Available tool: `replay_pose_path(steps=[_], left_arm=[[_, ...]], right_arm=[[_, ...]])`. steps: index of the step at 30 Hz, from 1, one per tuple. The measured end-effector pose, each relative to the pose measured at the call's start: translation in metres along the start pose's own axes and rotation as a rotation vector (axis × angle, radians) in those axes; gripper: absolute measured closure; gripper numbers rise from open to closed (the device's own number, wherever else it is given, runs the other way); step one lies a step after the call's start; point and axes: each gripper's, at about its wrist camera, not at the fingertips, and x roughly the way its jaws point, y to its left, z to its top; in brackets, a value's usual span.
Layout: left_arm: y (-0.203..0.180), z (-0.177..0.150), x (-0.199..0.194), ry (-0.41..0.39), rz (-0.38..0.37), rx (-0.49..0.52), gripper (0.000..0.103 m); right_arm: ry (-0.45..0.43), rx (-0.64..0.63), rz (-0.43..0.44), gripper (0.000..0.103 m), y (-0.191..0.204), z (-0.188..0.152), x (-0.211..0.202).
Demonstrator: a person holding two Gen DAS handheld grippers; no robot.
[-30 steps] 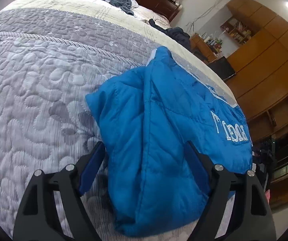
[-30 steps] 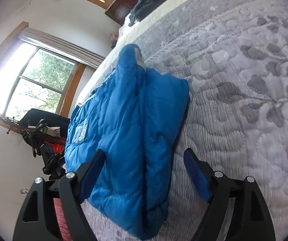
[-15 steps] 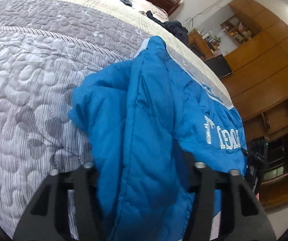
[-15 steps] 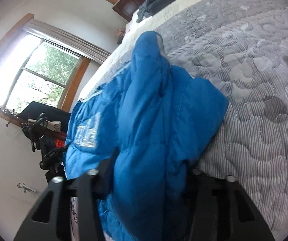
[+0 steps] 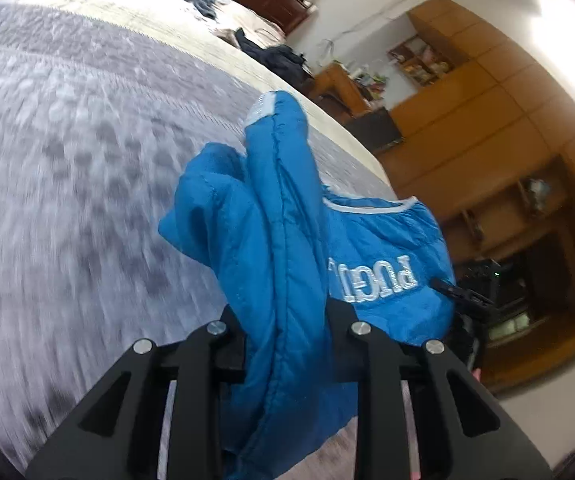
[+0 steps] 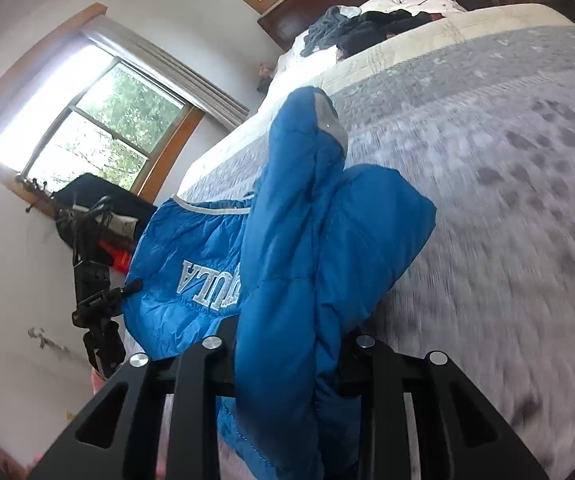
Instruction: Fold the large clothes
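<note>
Left wrist view showed the left gripper [image 5: 285, 344] pinching the blue coat [image 5: 275, 240], lifted above the bed [image 5: 67, 140]. The right gripper [image 6: 287, 356] pinched the coat [image 6: 299, 248] too.

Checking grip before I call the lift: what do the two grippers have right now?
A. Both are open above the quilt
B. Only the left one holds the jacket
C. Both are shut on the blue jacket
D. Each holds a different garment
C: in each wrist view the blue jacket is bunched between closed jaws, at the left gripper and the right gripper.
</note>
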Motion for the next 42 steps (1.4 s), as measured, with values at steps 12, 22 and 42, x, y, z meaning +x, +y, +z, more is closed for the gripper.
replay_pose_path(steps=[12, 22, 42], left_arm=[[0.036, -0.100, 0.002, 0.035, 0.079, -0.032, 0.067], [0.055, -0.104, 0.004, -0.028, 0.126, -0.009, 0.044], [0.002, -0.038, 0.033, -0.041, 0.336, 0.236, 0.039]], right_arm=[[0.058, 0.092, -0.072, 0.065, -0.035, -0.094, -0.020], [0.067, 0.149, -0.018, 0.048, -0.078, -0.093, -0.002], [-0.073, 0.002, -0.417, 0.030, -0.034, -0.008, -0.025]])
